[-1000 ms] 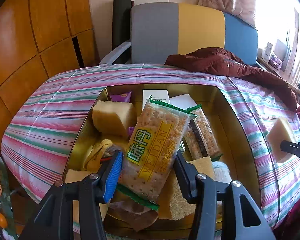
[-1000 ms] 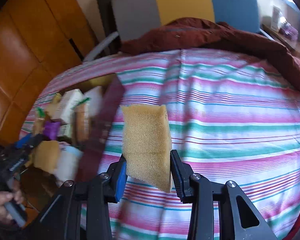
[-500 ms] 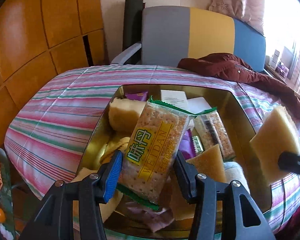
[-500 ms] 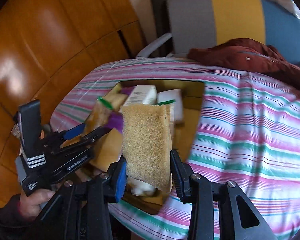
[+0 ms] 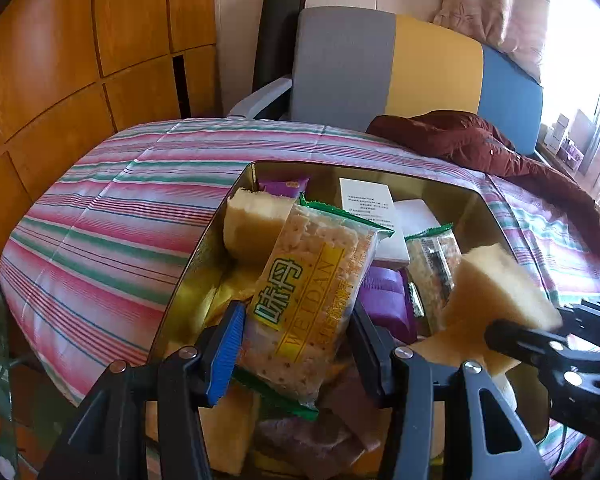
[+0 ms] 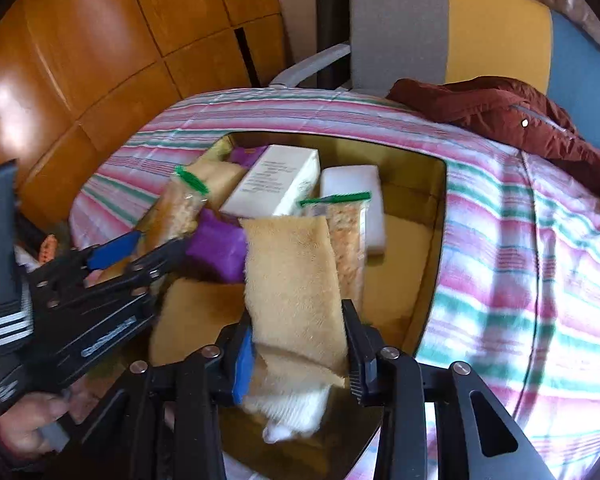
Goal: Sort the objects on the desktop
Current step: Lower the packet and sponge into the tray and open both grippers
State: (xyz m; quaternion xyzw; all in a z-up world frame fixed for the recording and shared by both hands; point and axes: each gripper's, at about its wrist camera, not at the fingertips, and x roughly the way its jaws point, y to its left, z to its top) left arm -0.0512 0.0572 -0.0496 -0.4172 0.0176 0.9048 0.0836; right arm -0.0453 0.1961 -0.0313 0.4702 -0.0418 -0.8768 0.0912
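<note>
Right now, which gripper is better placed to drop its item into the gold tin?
Right. The right gripper holds the tan sponge over a bare patch of the gold tin's floor; the left gripper's cracker packet hangs above piled items.

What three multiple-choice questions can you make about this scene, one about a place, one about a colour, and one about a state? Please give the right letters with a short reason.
1. Where is the sponge in the right gripper?
A. Above the gold tin
B. On the chair
C. On the floor

2. What colour are the sealed edges of the cracker pack?
A. Red
B. Green
C. Black

3. What is the state of the left gripper?
A. Open and free
B. Shut on the cracker pack
C. Out of view

Answers:
1 A: the tin's contents show behind the sponge.
2 B: green strips show at both ends of the pack.
3 B: the fingers press both sides of the pack.
</note>
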